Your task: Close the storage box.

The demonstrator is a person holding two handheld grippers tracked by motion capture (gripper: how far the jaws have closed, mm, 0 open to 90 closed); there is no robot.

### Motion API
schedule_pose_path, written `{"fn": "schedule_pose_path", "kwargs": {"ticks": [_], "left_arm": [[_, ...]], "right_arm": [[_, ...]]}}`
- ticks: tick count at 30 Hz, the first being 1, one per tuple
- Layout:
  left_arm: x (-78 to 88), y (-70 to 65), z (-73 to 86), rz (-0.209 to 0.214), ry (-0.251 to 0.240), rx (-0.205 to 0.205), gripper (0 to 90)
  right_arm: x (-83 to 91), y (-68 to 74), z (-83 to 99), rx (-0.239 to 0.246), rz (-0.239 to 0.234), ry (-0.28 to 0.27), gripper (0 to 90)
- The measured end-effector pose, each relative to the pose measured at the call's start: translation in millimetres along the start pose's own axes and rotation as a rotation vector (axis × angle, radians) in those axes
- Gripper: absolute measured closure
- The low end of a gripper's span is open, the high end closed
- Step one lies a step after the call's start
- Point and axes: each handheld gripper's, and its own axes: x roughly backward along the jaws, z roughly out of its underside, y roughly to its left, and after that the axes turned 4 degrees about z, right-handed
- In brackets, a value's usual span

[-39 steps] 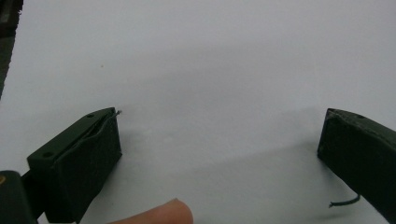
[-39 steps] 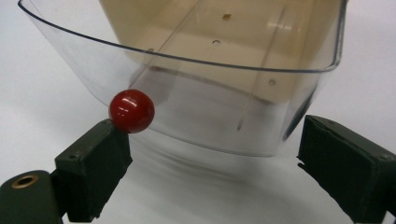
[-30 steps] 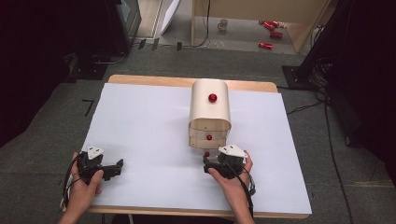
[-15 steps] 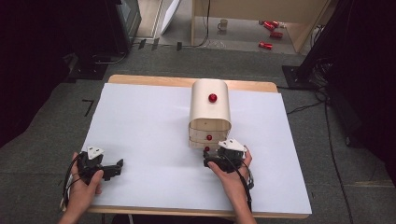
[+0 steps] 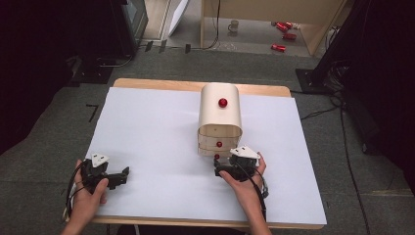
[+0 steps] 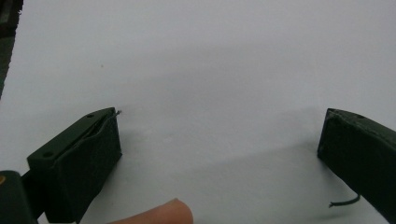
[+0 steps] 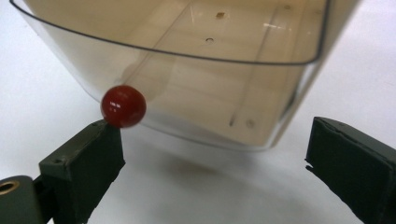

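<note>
1. The work in hand is the small drawer cabinet point(image 5: 219, 117) standing on the white table point(image 5: 147, 147), right of centre and toward the far edge; its bottom drawer point(image 7: 187, 70), clear-walled and looking empty, is slid out toward the person
2. The right gripper point(image 7: 212, 158) sits at that drawer's front with its jaws spread wide and gripping nothing; the drawer's red knob point(image 7: 123, 106) lies just above the tip of one jaw, well off the middle of the gap
3. The left gripper point(image 5: 105, 174) rests near the table's front left corner, jaws also wide apart and empty over bare white surface, with a fingertip point(image 6: 159, 213) showing at the bottom of its view
4. Main risk, as I judge it: closing now would miss the knob or clip it with one jaw only, since it sits off to one side; the round glossy ball would likely squirt out of a lopsided pinch
5. A second risk: pushing or pulling off-axis could skew the drawer in its runners, or drag the light cabinet across the smooth table, as nothing braces it
6. Room to move is generous: open table lies left of the cabinet and in front of it; the right hand works nearer the front and right edges, so a long pull back has less margin
</note>
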Motion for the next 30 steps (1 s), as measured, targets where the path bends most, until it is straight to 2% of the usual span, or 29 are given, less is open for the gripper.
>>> {"fn": "schedule_pose_path", "kwargs": {"ticks": [4,11,19,27,29,30], "left_arm": [[0.0,0.0,0.0,0.0,0.0,0.0,0.0],[-0.1,-0.1,0.0,0.0,-0.001,0.001,0.0],[-0.1,-0.1,0.0,-0.001,-0.001,0.001,0.0],[-0.1,-0.1,0.1,-0.001,-0.001,0.001,0.0],[-0.1,-0.2,0.1,-0.001,-0.002,0.001,0.0],[-0.1,-0.2,0.1,-0.001,-0.002,0.001,0.0]], "right_arm": [[7.1,-8.6,3.3,-0.007,0.009,-0.01,4.3],[26.1,-33.9,12.1,-0.041,0.043,-0.016,4.3],[39.9,-54.2,23.9,-0.051,0.075,-0.016,4.3],[55.4,-81.5,39.6,-0.08,0.129,-0.003,3.2],[61.7,-92.1,45.6,-0.09,0.148,0.003,2.8],[61.7,-92.1,45.6,-0.09,0.148,0.003,2.8]]}}
